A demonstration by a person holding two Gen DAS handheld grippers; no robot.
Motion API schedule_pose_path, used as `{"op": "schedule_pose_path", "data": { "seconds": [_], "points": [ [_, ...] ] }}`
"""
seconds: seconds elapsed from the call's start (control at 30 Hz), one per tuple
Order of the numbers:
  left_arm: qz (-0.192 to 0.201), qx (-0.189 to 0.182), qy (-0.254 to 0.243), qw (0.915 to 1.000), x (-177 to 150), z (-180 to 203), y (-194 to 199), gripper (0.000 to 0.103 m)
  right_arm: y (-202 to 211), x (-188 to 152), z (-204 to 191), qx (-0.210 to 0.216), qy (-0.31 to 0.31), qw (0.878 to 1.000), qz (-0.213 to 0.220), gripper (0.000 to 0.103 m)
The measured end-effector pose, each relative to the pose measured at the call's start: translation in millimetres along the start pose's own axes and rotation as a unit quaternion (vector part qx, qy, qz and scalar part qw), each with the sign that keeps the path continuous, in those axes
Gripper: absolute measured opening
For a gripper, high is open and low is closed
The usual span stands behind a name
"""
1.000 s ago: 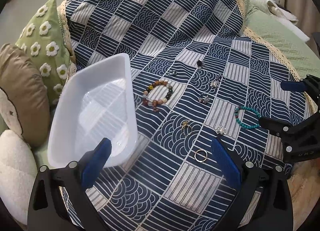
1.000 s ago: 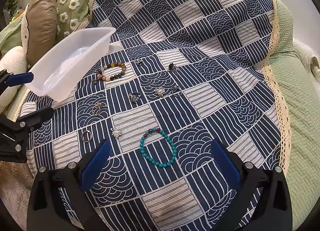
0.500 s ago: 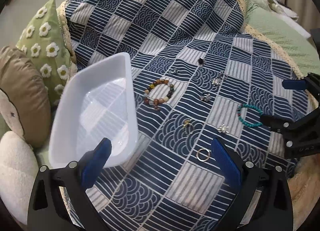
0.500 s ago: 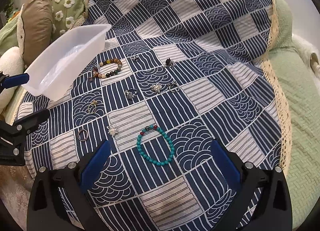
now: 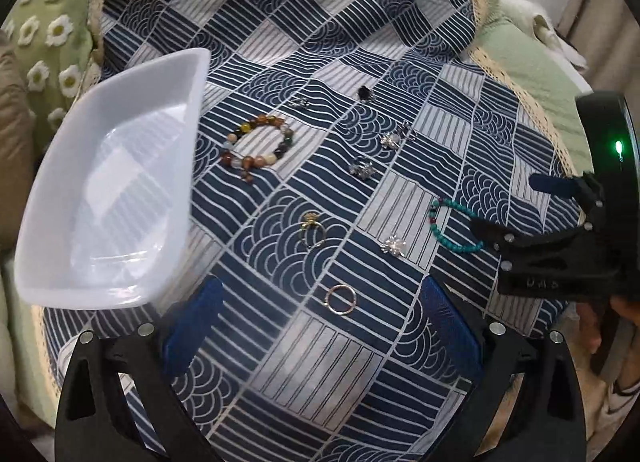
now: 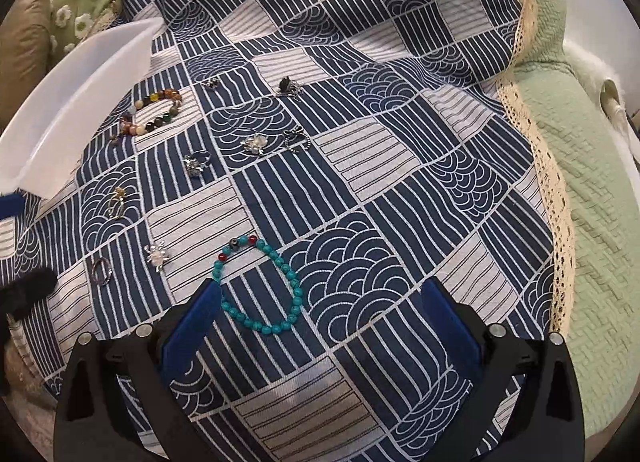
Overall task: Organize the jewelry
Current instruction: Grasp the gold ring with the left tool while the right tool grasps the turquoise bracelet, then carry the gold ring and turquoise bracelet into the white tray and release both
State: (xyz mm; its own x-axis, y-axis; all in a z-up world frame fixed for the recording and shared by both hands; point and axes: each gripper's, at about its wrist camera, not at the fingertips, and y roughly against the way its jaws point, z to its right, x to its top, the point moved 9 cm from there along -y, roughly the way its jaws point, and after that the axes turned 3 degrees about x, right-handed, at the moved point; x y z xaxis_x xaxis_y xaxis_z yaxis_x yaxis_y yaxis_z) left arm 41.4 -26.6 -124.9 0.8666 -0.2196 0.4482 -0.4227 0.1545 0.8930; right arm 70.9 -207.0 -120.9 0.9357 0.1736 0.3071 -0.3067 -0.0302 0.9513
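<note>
Jewelry lies scattered on a navy and white patterned cloth (image 5: 328, 38). A turquoise bead bracelet (image 6: 260, 288) lies just ahead of my open right gripper (image 6: 320, 322), near its left finger. A plain ring (image 5: 341, 299) lies between the tips of my open left gripper (image 5: 320, 326). Further out are a brown multicolour bead bracelet (image 5: 258, 144), a gold ring (image 5: 311, 227), a silver flower piece (image 5: 393, 245) and several small silver rings. An empty white plastic tray (image 5: 108, 198) stands at the left. The right gripper (image 5: 560, 218) shows at the left view's right edge, over the turquoise bracelet (image 5: 450, 228).
A green daisy-pattern cushion (image 5: 44, 34) and a brown cushion (image 6: 20, 46) lean behind the tray. A pale green textured bedcover (image 6: 592, 222) with a lace edge lies to the right of the cloth. A person's hand (image 5: 600, 318) holds the right gripper.
Both grippers have moved forward and lower toward the cloth. The turquoise bracelet now sits close to the right gripper's left finger, and the plain ring sits between the left gripper's tips.
</note>
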Motion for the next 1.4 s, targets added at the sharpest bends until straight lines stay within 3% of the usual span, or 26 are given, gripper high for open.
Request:
{"op": "schedule_pose_path", "data": {
  "seconds": [0.07, 0.2, 0.33, 0.4, 0.5, 0.6, 0.9, 0.97, 1.1, 1.3, 1.4],
  "points": [
    [-0.008, -0.005, 0.006, 0.9999, -2, 3, -6, 0.094, -6, 1, 2, 0.007, -0.011, 1.000, -0.010, 0.087],
    [-0.024, 0.020, 0.026, 0.9992, -5, -5, -20, 0.094, -19, -1, 11, 0.013, -0.034, 0.999, -0.031, 0.066],
    [-0.037, 0.001, 0.037, 0.9986, -7, -5, -30, 0.094, -26, -7, 11, 0.020, -0.042, 0.998, -0.043, 0.052],
    [-0.034, -0.005, 0.034, 0.9988, -8, -3, -33, 0.091, -28, -8, 11, 0.020, -0.043, 0.998, -0.046, 0.049],
    [-0.049, 0.009, 0.042, 0.9979, -13, -4, -40, 0.050, -29, -8, 7, 0.022, -0.041, 0.998, -0.048, 0.044],
    [-0.070, 0.003, 0.064, 0.9955, -21, -9, -49, 0.049, -29, -7, 4, 0.019, -0.036, 0.998, -0.045, 0.042],
    [-0.056, 0.021, 0.024, 0.9979, -25, 1, -48, 0.049, -30, -6, 3, 0.022, -0.033, 0.998, -0.043, 0.038],
    [-0.056, 0.020, 0.026, 0.9979, -24, 1, -49, 0.046, -31, -7, 1, 0.023, -0.029, 0.998, -0.042, 0.035],
    [-0.054, 0.019, 0.029, 0.9979, -23, 1, -48, 0.020, -32, -7, -4, 0.027, -0.020, 0.999, -0.040, 0.026],
    [-0.056, 0.008, 0.036, 0.9977, -22, 3, -49, 0.019, -32, -7, -8, 0.037, -0.015, 0.999, -0.037, 0.009],
    [-0.058, 0.000, 0.040, 0.9975, -22, 4, -48, 0.019, -31, -7, -5, 0.045, -0.026, 0.998, -0.035, 0.007]
  ]
}}
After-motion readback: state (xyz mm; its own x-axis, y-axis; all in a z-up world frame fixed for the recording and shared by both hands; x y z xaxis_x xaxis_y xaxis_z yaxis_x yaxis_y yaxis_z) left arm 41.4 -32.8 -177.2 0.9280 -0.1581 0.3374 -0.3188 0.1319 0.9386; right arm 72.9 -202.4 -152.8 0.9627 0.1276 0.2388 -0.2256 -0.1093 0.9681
